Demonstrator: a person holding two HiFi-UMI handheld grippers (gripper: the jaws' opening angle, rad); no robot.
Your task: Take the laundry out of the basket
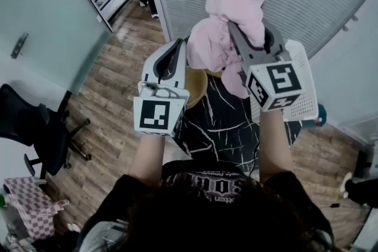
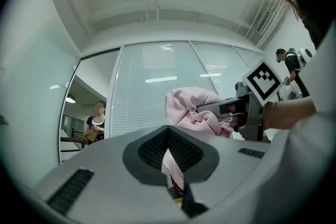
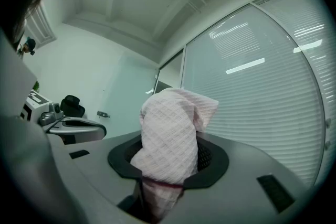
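Observation:
A pink waffle-weave cloth is held up high in front of the blinds. My right gripper is shut on it, and the cloth bunches out of its jaws and folds over them. My left gripper is raised just left of the cloth. In the left gripper view a thin strip of the same cloth sits pinched in the narrow slit of its shut jaws. The white perforated laundry basket shows below, behind the right gripper's marker cube.
A black marble-patterned table lies under my arms, with a round wooden piece at its far edge. A black office chair stands on the wood floor at left. A person stands beyond the glass partition.

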